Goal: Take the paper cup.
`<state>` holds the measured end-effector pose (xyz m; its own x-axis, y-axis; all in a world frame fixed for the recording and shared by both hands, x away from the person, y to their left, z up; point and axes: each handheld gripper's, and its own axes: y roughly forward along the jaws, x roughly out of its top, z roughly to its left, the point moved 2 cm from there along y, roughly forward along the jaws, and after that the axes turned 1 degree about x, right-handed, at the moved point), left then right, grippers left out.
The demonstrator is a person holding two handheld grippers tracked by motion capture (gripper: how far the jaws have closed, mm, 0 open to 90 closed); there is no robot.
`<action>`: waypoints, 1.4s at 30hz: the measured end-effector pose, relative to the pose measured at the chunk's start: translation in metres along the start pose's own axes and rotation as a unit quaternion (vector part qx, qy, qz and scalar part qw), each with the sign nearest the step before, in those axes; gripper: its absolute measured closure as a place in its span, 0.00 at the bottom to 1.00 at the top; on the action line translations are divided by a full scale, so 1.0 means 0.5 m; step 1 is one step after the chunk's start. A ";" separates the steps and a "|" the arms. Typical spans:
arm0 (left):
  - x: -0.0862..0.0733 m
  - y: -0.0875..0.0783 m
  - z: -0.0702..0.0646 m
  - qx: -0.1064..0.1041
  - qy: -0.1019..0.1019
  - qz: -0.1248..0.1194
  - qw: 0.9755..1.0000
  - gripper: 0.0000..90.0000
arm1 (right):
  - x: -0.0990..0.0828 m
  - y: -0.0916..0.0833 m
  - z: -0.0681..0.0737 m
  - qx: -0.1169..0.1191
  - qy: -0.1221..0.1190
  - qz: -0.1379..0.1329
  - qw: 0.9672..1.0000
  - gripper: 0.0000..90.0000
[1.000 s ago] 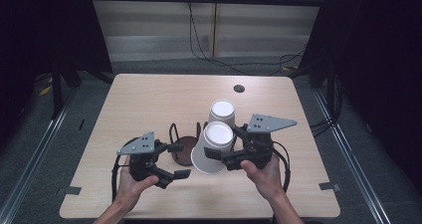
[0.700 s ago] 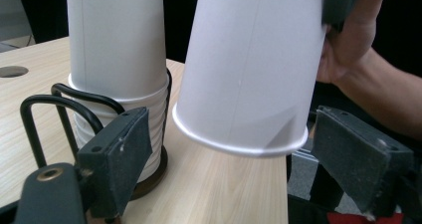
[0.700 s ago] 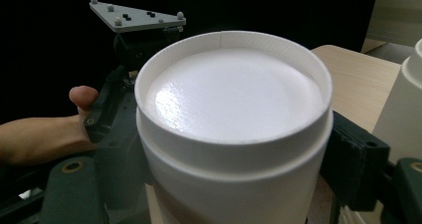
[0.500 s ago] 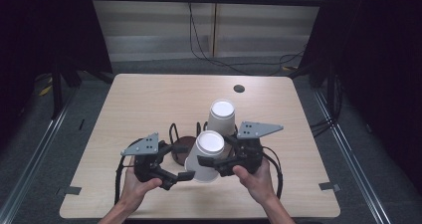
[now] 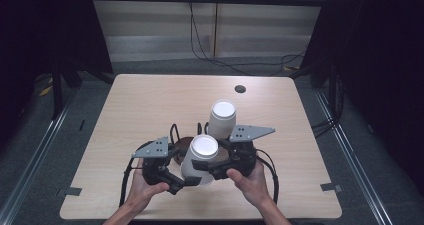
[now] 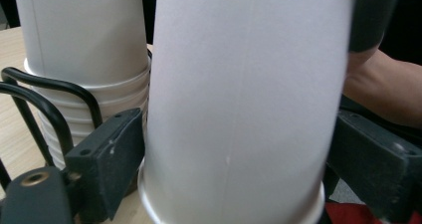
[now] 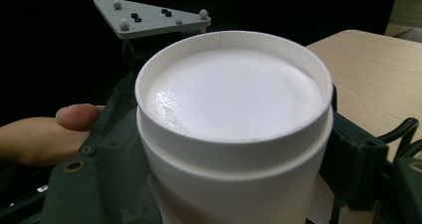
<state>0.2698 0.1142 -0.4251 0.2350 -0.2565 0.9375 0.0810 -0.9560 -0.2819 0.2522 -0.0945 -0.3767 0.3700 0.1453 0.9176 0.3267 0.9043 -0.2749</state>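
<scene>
The white paper cup, upside down, stands near the table's front edge, just before the cup stack. The right gripper clamps its upper wall. The left gripper jaws have just been opening and flank its rim.

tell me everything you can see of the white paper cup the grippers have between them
The white paper cup is upside down, its recessed base up and its rolled rim at the bottom, near the tabletop. Its wall is plain, matte and tapered, with a faint seam. The right gripper clamps its upper part; the left gripper, whose jaws have just been opening, flanks its lower wall. A stack of like cups stands behind it.
</scene>
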 end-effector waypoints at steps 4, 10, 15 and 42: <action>-0.002 0.010 0.001 0.003 -0.005 0.002 1.000 0.02 | 0.002 0.008 0.006 0.007 0.000 -0.001 1.000 0.26; -0.004 0.018 -0.003 0.001 0.003 0.007 1.000 0.03 | 0.000 0.017 0.010 0.015 0.002 0.001 1.000 0.26; -0.007 0.023 -0.009 -0.009 0.008 0.015 1.000 0.12 | -0.003 0.025 0.015 0.017 0.001 0.001 1.000 0.26; -0.012 0.000 -0.003 -0.011 0.005 0.081 0.997 0.19 | -0.024 0.039 -0.006 0.072 0.026 0.020 0.997 0.16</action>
<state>0.2671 0.1155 -0.4303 0.2343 -0.4091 0.8819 0.0218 -0.9047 -0.4255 0.2567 -0.0800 -0.3941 0.4262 0.1639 0.8897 0.1849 0.9469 -0.2631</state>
